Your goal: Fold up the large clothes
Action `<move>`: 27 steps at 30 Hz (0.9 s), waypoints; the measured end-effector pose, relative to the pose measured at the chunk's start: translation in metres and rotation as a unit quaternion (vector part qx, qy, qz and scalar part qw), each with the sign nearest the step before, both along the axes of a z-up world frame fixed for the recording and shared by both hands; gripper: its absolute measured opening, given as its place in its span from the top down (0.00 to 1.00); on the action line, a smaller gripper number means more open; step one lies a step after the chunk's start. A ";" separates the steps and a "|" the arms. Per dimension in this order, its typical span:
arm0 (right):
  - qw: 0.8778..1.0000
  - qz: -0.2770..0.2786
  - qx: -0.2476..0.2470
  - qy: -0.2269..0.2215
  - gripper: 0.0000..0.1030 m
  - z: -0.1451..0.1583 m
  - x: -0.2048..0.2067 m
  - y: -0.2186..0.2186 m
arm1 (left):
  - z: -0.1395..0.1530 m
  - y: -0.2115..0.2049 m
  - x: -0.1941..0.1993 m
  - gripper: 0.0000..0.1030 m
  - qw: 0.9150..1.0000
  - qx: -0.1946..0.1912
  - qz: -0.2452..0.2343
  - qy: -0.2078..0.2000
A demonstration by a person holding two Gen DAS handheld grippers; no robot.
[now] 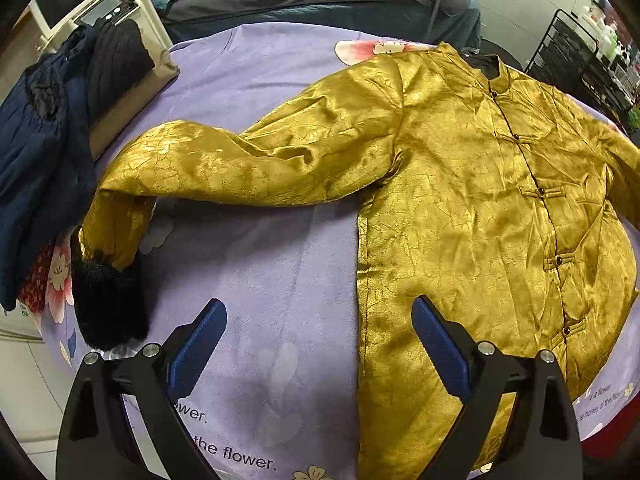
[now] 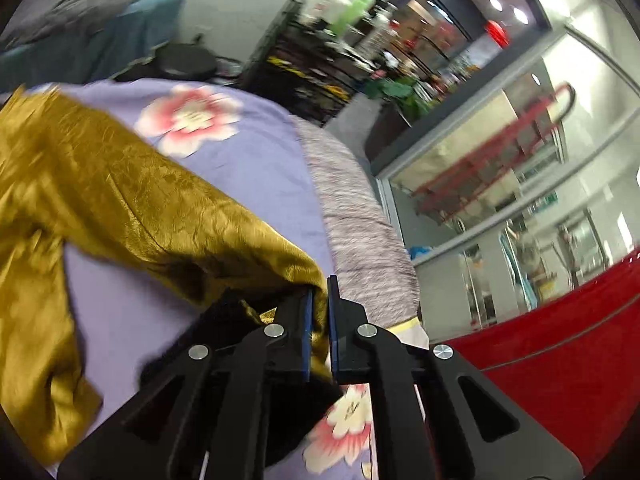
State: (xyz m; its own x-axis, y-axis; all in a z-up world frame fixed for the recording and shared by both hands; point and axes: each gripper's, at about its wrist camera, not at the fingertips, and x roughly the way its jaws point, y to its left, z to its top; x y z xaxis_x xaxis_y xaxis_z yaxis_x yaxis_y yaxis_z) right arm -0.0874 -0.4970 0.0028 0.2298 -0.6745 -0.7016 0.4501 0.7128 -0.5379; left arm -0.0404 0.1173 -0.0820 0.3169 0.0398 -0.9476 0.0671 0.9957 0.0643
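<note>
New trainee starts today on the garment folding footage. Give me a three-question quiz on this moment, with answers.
1. True or false: the left claw is clamped on the gold jacket.
2. What does the right claw grip? A) purple sheet B) gold jacket sleeve C) navy coat
3. Fill in: the cuff of the jacket's outstretched sleeve is trimmed in ____ fur.

Key: 1 false, it hangs open above the purple sheet; 2 B, the sleeve end sits between its pads; 3 black.

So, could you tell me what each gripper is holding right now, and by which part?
The right gripper pinches the gold jacket near the cuff end of one sleeve. The left gripper is open, holding nothing.
</note>
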 end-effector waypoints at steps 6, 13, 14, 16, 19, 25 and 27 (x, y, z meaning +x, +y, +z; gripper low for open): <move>0.996 0.018 0.016 -0.085 0.12 0.010 0.018 0.034 | -0.001 0.008 -0.006 0.11 1.000 -0.011 0.018 0.007; 0.936 0.199 0.284 -0.051 0.12 -0.058 0.014 0.120 | -0.014 0.022 -0.027 0.11 0.996 -0.074 0.023 0.041; 0.932 0.206 0.296 -0.036 0.12 -0.069 0.009 0.129 | -0.016 0.025 -0.032 0.11 0.995 -0.087 0.022 0.047; 0.919 0.212 0.333 -0.006 0.12 -0.093 -0.002 0.138 | -0.021 0.029 -0.042 0.11 0.992 -0.111 0.016 0.060; 0.902 0.200 0.381 0.022 0.14 -0.126 -0.016 0.132 | -0.028 0.029 -0.056 0.11 0.988 -0.133 -0.001 0.077; 0.871 0.195 0.448 0.054 0.26 -0.158 -0.023 0.129 | -0.056 0.015 -0.074 0.11 0.977 -0.164 -0.040 0.130; 0.872 0.199 0.442 0.067 0.39 -0.165 -0.027 0.140 | -0.069 0.004 -0.076 0.11 0.973 -0.171 -0.054 0.147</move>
